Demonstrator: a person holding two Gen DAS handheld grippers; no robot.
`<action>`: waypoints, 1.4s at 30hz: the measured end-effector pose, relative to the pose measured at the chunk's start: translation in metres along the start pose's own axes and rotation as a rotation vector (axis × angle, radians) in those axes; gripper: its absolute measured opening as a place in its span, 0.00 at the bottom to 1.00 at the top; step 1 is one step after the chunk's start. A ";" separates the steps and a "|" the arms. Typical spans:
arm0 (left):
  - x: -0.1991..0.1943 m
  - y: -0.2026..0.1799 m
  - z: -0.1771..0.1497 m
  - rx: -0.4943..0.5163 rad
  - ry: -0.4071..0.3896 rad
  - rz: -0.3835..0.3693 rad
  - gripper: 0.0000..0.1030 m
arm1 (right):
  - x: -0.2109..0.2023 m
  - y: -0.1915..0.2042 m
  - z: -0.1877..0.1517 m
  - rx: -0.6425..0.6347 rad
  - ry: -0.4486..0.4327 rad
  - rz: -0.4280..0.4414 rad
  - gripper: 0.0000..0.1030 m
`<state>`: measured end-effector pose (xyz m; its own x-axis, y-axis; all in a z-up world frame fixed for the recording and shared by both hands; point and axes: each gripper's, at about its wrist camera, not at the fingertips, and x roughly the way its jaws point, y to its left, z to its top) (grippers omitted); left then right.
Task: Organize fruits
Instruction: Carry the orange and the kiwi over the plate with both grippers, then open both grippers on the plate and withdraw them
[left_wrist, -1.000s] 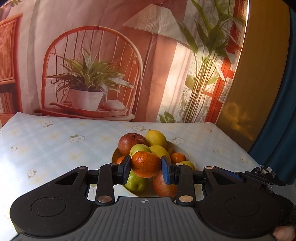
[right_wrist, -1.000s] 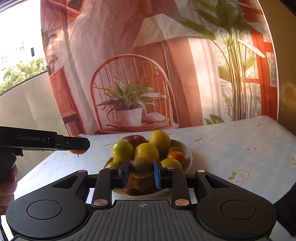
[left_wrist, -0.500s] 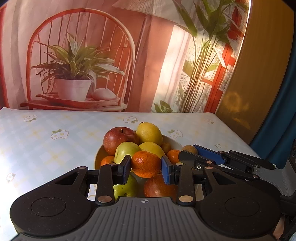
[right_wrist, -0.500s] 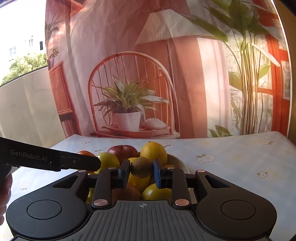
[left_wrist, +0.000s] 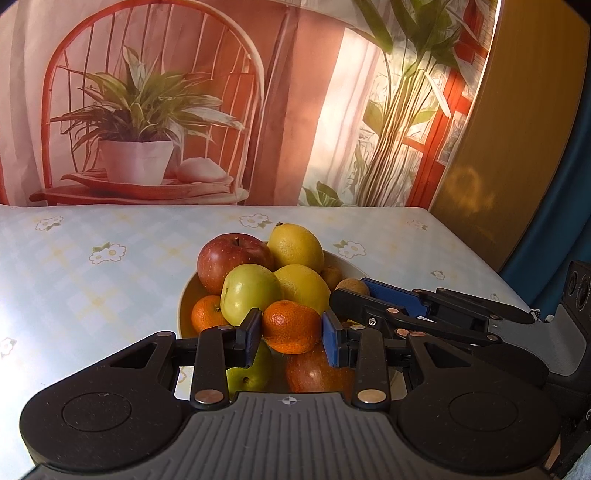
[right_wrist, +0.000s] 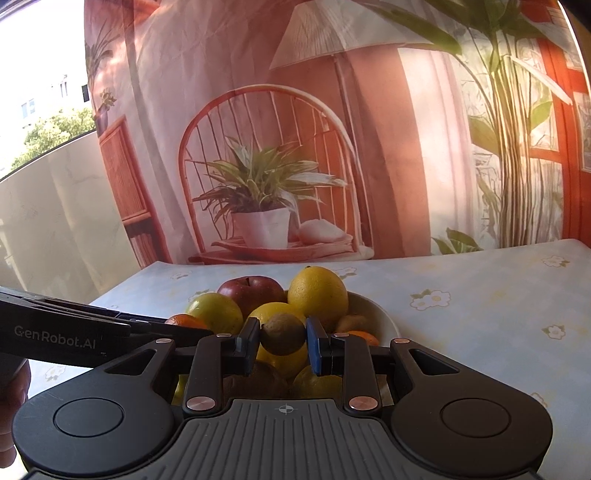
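Note:
A white bowl (left_wrist: 183, 295) heaped with fruit stands on the flowered tablecloth: a red apple (left_wrist: 232, 260), lemons (left_wrist: 295, 243), a green apple (left_wrist: 249, 291) and tangerines. My left gripper (left_wrist: 291, 328) is shut on a tangerine (left_wrist: 290, 326), held just above the near side of the pile. My right gripper (right_wrist: 282, 338) is shut on a small brown kiwi (right_wrist: 282, 334) over the same bowl (right_wrist: 373, 310). In the left wrist view the right gripper (left_wrist: 349, 291) reaches in from the right, the kiwi (left_wrist: 351, 286) at its tip. The left tool crosses the right wrist view at the lower left.
The table (left_wrist: 92, 280) runs back to a printed backdrop showing a chair, a potted plant and a lamp. A yellow wall and blue curtain (left_wrist: 554, 184) border the right side. A hand (right_wrist: 11, 391) shows at the left edge of the right wrist view.
Both grippers have come forward and down toward the bowl with their fruit still held. The right gripper has entered the left wrist view from the right.

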<state>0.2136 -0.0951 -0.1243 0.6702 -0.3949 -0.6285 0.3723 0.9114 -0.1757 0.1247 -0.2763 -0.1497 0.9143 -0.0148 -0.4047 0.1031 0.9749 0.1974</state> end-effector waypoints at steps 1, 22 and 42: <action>0.001 0.000 0.000 0.000 0.000 0.000 0.36 | 0.000 0.000 -0.001 0.001 0.003 -0.001 0.24; 0.001 0.005 -0.001 -0.009 0.008 0.021 0.39 | -0.005 -0.008 -0.008 0.045 -0.006 -0.006 0.25; -0.004 0.011 -0.011 -0.005 0.007 0.053 0.46 | -0.008 -0.009 -0.010 0.058 -0.018 -0.009 0.26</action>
<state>0.2077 -0.0825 -0.1317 0.6845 -0.3448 -0.6424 0.3329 0.9317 -0.1454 0.1130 -0.2825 -0.1573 0.9201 -0.0279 -0.3907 0.1332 0.9603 0.2451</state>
